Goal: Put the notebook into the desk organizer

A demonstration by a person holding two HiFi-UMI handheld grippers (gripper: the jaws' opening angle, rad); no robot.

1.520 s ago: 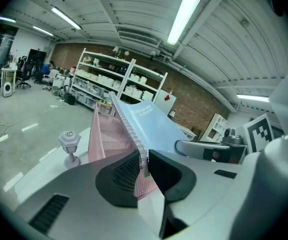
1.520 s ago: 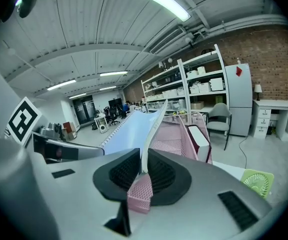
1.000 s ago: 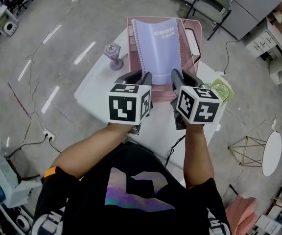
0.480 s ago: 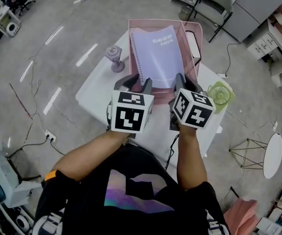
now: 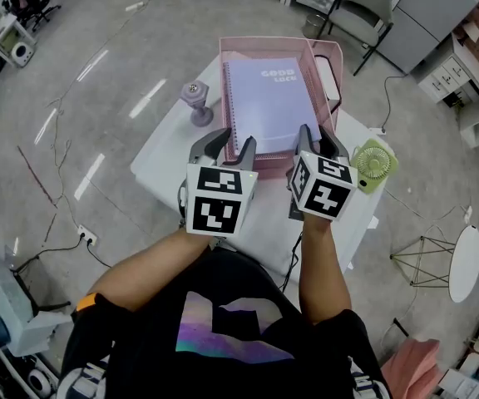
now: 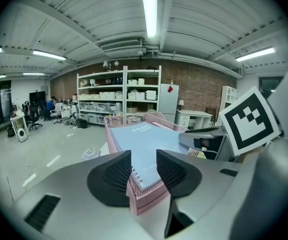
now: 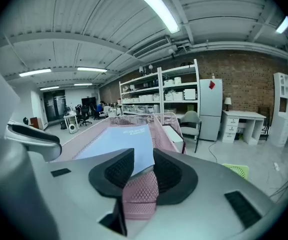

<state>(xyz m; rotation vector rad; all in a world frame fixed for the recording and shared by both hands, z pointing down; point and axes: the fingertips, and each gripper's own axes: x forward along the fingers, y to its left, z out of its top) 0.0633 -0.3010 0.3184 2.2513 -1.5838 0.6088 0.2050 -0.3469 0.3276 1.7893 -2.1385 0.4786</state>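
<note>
Looked steeply down on a small white table (image 5: pixel 160 160) set on a grey floor; saw a pink mesh desk organizer (image 5: pixel 264 41) filling the table's far end; found the notebook (image 5: pixel 273 102), lavender and spiral-bound down its left side, lying flat in the organizer's wide compartment, cover up, with pale lettering toward its far edge; noted a white object (image 5: pixel 329 73), too small to identify, in the narrow compartment along the organizer's right wall

Held the left gripper (image 5: pixel 227 142) at the organizer's near left corner; showed jaws spread, having just been opening, with the notebook's spiral-bound corner between them and neither pad pressing on it; sat above the mesh corner of the organizer

Held the right gripper (image 5: pixel 317 135) at the organizer's near right corner; showed jaws parted too, having just been opening, though less widely; framed the notebook's near right corner without pinching it, with pink mesh just below

Pointed both grippers forward and somewhat downward, side by side, each carrying a black-and-white marker cube above a bare forearm

Placed near the table's left edge: a small lavender dumbbell (image 5: pixel 196 102), upright, close to the organizer's left wall but apart from it; placed at the table's right edge: a small green fan (image 5: pixel 374 163), just beside the right gripper
</note>
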